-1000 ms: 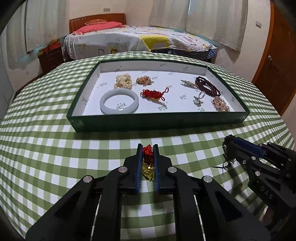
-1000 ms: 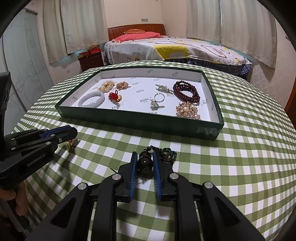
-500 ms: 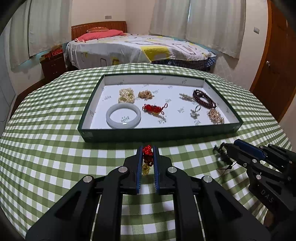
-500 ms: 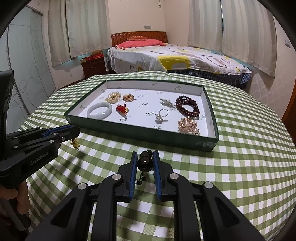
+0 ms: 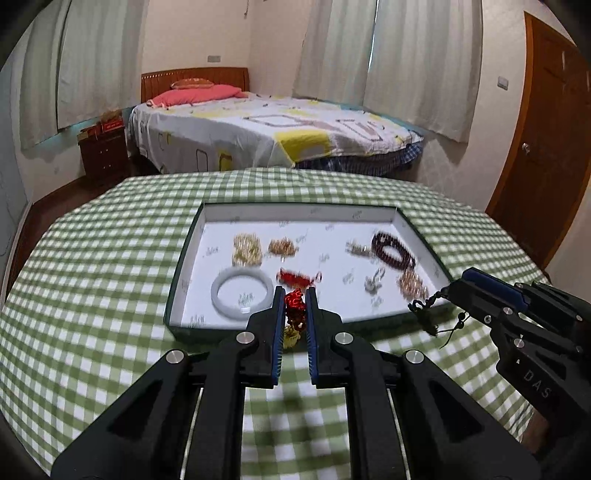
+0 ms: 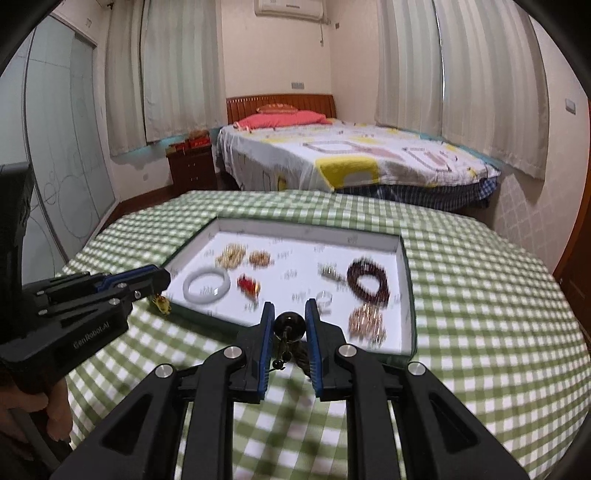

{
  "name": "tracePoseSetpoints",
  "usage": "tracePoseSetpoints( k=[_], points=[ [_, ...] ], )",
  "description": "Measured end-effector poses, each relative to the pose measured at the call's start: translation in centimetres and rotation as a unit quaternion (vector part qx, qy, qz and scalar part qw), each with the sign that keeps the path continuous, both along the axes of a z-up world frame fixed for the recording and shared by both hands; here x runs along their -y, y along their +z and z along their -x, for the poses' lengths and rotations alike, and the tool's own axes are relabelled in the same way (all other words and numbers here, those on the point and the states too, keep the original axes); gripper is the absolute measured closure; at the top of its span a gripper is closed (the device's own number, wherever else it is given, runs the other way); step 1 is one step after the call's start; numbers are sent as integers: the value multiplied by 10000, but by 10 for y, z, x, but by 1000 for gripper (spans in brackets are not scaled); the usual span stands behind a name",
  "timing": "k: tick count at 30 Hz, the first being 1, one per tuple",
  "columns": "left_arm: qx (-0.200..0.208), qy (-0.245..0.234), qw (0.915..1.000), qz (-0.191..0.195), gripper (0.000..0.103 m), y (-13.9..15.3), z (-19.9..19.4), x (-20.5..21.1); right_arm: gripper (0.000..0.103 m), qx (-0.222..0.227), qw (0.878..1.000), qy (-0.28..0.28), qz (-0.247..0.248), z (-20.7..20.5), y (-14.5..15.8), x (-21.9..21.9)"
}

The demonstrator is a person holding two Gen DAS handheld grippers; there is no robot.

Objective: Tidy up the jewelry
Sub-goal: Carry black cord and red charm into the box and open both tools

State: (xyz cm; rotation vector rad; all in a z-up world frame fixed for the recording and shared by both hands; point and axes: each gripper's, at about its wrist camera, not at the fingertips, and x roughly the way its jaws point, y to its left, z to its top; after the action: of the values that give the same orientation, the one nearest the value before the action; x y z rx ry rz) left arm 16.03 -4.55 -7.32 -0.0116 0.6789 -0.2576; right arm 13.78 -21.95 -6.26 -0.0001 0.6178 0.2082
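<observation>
Tray [image 5: 177, 291] jewelry motion-blurred; left tool [image 5: 295, 314] gripping red charm [image 5: 294, 304], right tool [image 6: 290, 326] dark bead [image 6: 290, 324].

This is a bedroom in a home. A bed [image 6: 354, 162] with a wooden headboard [image 6: 280, 105] stands against the far wall — a red pillow [image 6: 280, 119] at its head, a patterned white, yellow and grey bedspread [image 5: 273, 134] over it. A dark wooden nightstand [image 6: 192, 166] sits beside it. Pale curtains [image 6: 461, 74] hang full length over the windows, an air conditioner [image 6: 290, 6] is mounted high on the wall, and a brown wooden door [image 5: 546, 140] with a knob closes one side. In front, a table [image 6: 480, 280] wears a green-and-white checked cloth — domestic furnishing throughout, with frosted sliding glass panels [image 6: 55, 155] at the other side.
</observation>
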Motion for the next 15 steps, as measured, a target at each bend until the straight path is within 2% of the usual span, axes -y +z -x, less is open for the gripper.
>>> tracePoseSetpoints(
  k=[15],
  points=[
    [617,26,9980,156,92,45,-62,26,85,761,9970,-129,-61,-59,49,4]
  ],
)
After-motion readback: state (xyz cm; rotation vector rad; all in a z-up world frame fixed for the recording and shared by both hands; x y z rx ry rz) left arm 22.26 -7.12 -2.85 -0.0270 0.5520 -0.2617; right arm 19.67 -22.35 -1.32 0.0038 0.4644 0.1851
